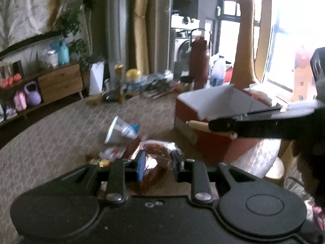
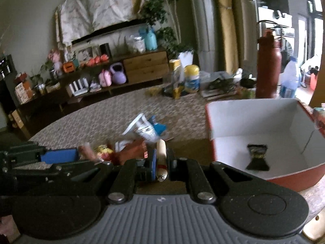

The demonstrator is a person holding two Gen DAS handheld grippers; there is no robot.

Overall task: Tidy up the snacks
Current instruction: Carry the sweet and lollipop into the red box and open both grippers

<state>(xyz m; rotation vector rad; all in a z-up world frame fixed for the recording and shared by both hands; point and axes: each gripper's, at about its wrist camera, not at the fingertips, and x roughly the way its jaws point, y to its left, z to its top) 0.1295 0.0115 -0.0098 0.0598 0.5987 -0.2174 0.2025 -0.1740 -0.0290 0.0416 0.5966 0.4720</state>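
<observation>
My right gripper (image 2: 161,163) pinches a sausage stick (image 2: 161,158) mid-length: light, stiff, slick casing. My left gripper (image 1: 157,162) grips what looks like a soft, crinkly pastry packet (image 1: 156,150). The box (image 2: 254,118) sits just beside them.

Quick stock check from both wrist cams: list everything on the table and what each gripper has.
box: one, red outside, white inside, right side of table
dark packet: one, black, on the box floor
loose snack packets: a few, white-blue and red, mid-table
red bottle: one, behind the box
yellow-lidded tub: one, far table edge
sausage stick: one, pale tan, in right gripper
brown clear-wrapped snack: one, in left gripper
</observation>
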